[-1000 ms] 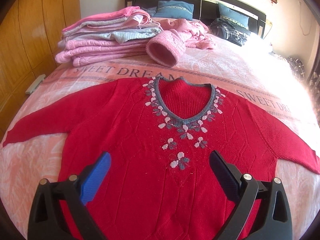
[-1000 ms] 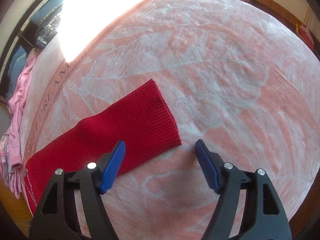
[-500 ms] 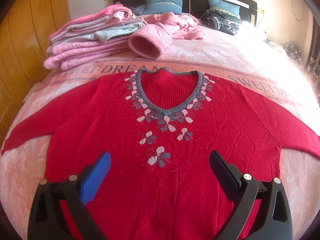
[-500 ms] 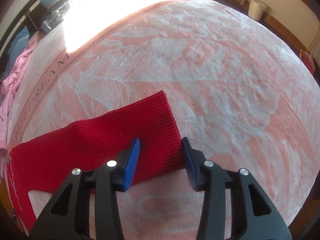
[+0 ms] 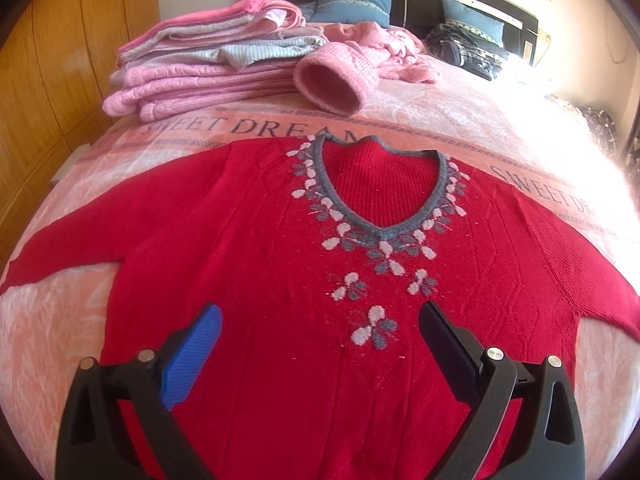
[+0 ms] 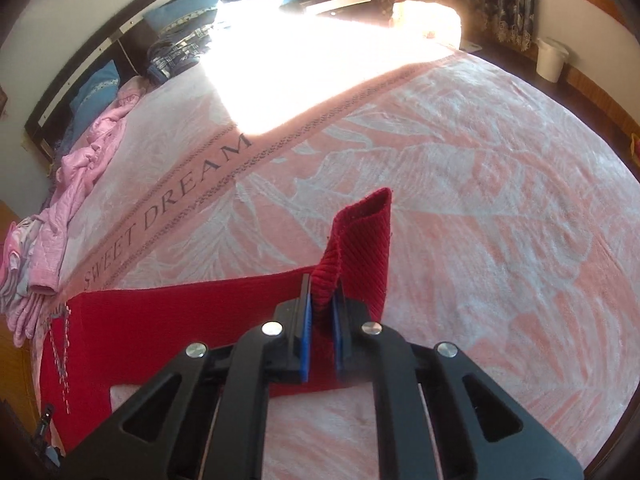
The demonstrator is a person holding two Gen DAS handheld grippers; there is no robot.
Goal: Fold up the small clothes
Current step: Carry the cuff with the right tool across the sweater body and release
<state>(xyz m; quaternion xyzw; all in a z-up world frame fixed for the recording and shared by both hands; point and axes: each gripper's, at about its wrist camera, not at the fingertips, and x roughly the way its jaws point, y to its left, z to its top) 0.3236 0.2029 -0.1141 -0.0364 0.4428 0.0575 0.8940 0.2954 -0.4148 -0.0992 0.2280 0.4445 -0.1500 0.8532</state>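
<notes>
A red sweater [image 5: 280, 280] with a grey V-neck and white-grey flowers lies flat, front up, on the pink bedspread [image 5: 460, 120], both sleeves spread outward. My left gripper [image 5: 320, 336] hovers open over the sweater's lower chest, holding nothing. In the right wrist view my right gripper [image 6: 322, 312] is shut on the ribbed cuff of the sweater's right sleeve [image 6: 360, 240]. The cuff stands up, bunched between the pads and lifted off the bed. The sleeve runs left toward the sweater body [image 6: 120, 328].
A stack of folded pink and grey clothes [image 5: 200, 64] sits at the far left of the bed, with a loose pink garment [image 5: 340, 76] beside it. Blue pillows [image 5: 352, 4] and a dark headboard are behind. A wooden wardrobe [image 5: 60, 60] stands on the left. Strong sunlight [image 6: 300, 60] hits the bed.
My right gripper went from open beside the sleeve cuff to shut on it and has lifted it off the bed. The left gripper stayed open and only shifted slightly over the sweater.
</notes>
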